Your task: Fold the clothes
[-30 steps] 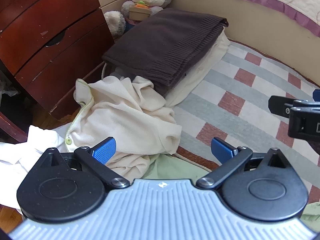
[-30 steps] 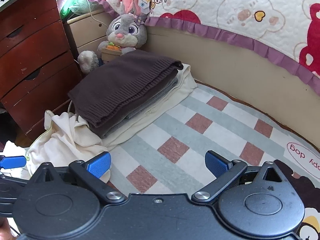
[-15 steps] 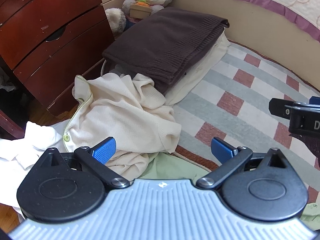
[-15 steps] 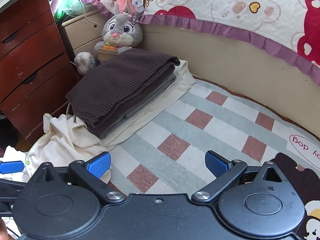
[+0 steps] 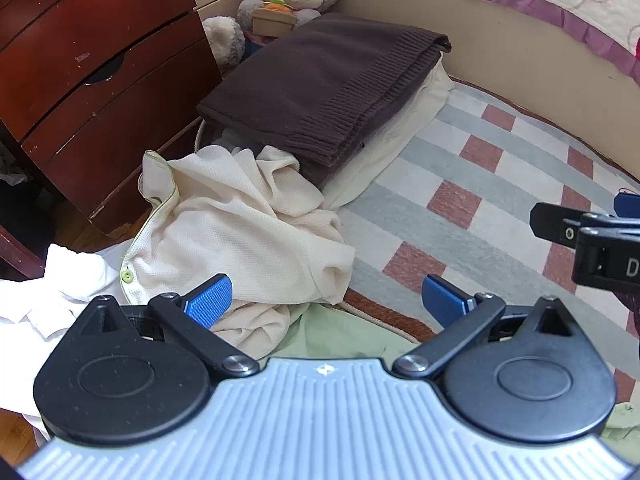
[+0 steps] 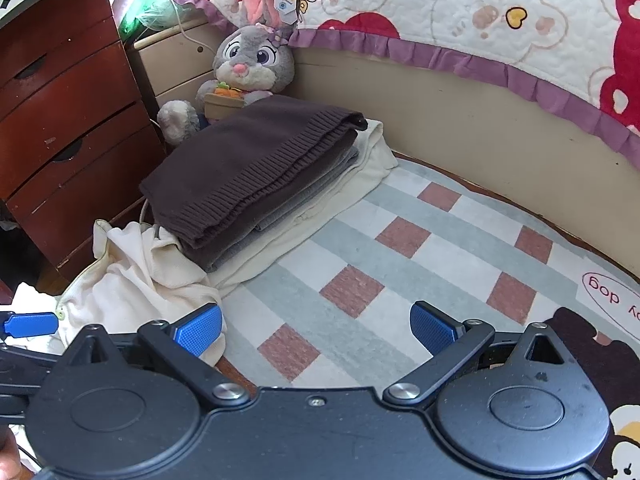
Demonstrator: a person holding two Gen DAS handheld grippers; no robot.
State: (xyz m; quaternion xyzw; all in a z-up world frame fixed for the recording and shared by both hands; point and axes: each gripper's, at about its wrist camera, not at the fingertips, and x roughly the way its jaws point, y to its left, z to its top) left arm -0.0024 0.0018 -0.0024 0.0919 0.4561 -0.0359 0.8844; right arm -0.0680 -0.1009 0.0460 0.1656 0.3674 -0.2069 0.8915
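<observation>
Meanwhile, both claws hover wide apart and empty over a checked mat: the left claw (image 5: 326,300) hangs just above a crumpled cream shirt (image 5: 248,236), the right claw (image 6: 316,326) above bare checks of the mat (image 6: 400,236). Behind them, a brown knit sweater (image 6: 256,168) lies folded on top of a grey garment (image 6: 312,196) and a cream one (image 6: 372,152), a neat stack beside a plush rabbit (image 6: 252,64) and a red-brown chest of drawers (image 5: 100,60). The cream shirt is bunched against the near end of that stack, with a white garment (image 5: 48,292) rumpled to its left and a pale green cloth (image 5: 332,332) peeking from under it. By the look of it, part of the pile is folded and the cream shirt is the piece in hand. Any next move would call for a grip on its edge or collar, then room to spread it flat on the open mat, clear of the stack.
</observation>
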